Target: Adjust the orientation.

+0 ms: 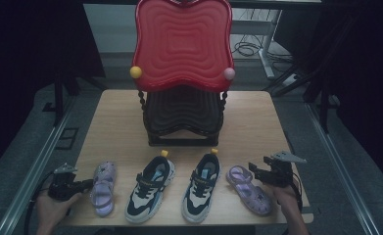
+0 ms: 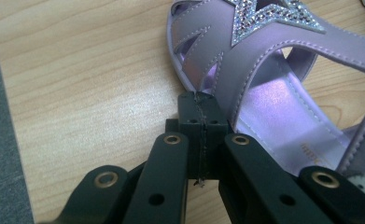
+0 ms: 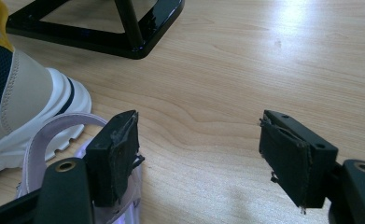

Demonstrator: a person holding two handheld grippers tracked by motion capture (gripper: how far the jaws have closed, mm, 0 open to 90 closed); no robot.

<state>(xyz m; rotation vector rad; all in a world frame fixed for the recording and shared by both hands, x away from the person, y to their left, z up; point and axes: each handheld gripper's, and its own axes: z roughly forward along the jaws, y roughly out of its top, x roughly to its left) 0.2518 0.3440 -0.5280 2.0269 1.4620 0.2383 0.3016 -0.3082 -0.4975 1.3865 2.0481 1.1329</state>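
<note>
We can make out very little writing here. In the left gripper view, the purple insole of the lilac sandal (image 2: 283, 107) carries a small printed mark in brownish letters near its right side, but only the first strokes show before the strap covers it, and we cannot read them as a word. In the high view, each sneaker (image 1: 151, 188) has a dark strap across the instep with a faint line of pale lettering on it, far too small and blurred for us to read. We find no other labels, numbers or signs that we can read on anything else.
</note>
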